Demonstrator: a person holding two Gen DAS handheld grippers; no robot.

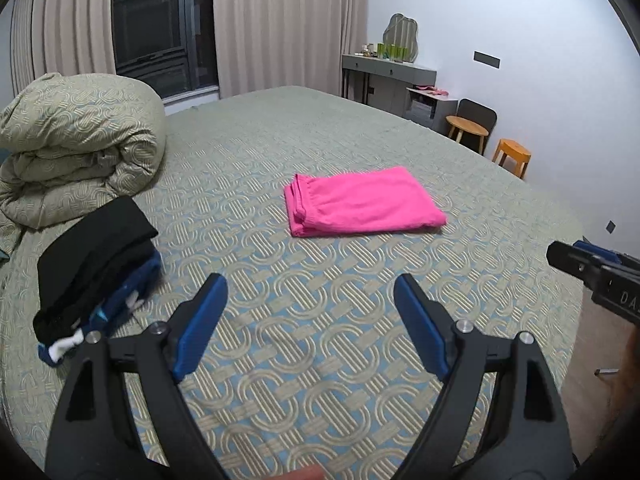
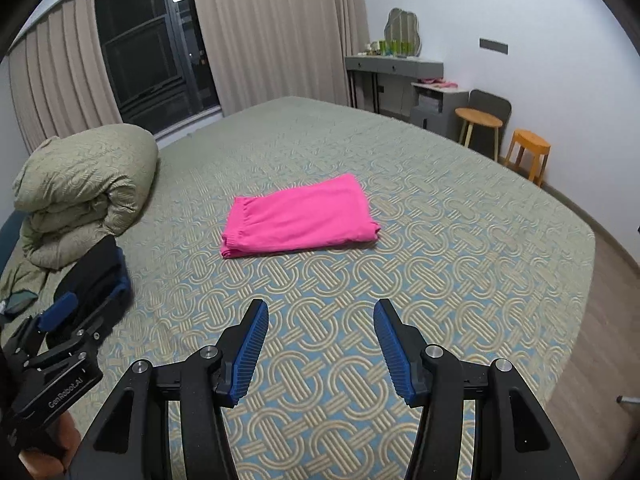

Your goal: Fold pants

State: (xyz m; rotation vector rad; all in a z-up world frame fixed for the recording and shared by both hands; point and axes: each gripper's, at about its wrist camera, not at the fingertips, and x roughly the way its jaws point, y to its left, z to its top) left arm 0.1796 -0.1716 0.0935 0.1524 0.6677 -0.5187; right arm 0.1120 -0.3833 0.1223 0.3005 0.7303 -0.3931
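Pink pants (image 1: 362, 202) lie folded into a flat rectangle on the patterned bed, also in the right wrist view (image 2: 300, 218). My left gripper (image 1: 310, 286) is open and empty, held above the bed well short of the pants. My right gripper (image 2: 320, 308) is open and empty, also short of the pants. The right gripper's tip shows at the right edge of the left wrist view (image 1: 560, 254). The left gripper shows at the lower left of the right wrist view (image 2: 60, 312).
A stack of folded dark clothes (image 1: 96, 268) lies on the bed at the left. A rolled duvet (image 1: 76, 140) sits behind it. The bed edge (image 1: 576, 280) drops to wood floor at the right. Stools (image 1: 512, 156) and a grey dresser (image 1: 388, 68) stand by the wall.
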